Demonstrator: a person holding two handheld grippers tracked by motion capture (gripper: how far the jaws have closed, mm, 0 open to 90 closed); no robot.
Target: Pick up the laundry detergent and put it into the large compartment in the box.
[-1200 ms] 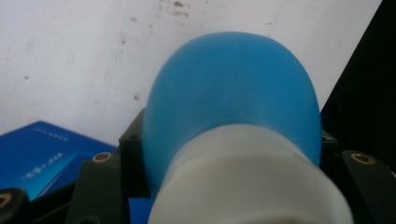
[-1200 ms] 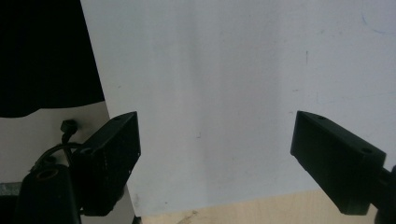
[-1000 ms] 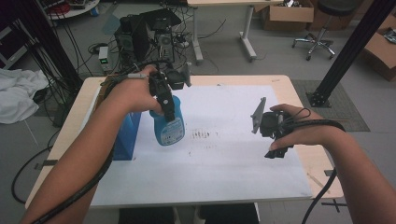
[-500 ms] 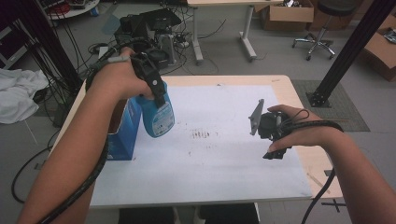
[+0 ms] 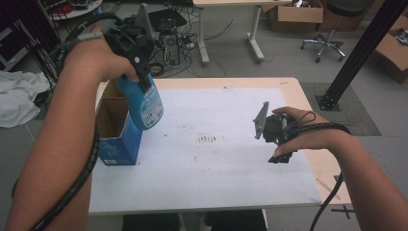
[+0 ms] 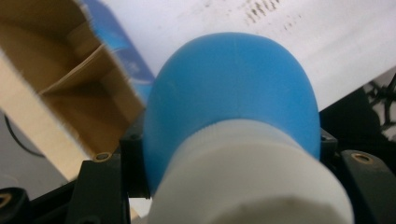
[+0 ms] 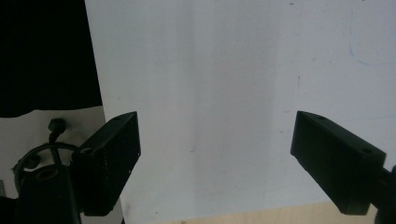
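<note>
**Blue bottle held in the left jaws above the box**

The left gripper [image 5: 137, 57] has its jaws closed on the blue bottle [image 5: 144, 103], one jaw on each side of the neck, just under the white cap [image 6: 252, 177]. The bottle hangs below the jaws, over the open cardboard box [image 5: 115, 130] on the bench [image 5: 216, 163]. The right gripper [image 7: 215, 154] has its jaws wide apart, with only the white sheet [image 7: 224, 70] between them.

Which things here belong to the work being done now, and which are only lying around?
In use:
- blue bottle, held in the left gripper
- open blue carton beside it
- right gripper, open, over the white sheet

Lying about:
- white cloth on the floor
- office stool
- cardboard boxes
</note>
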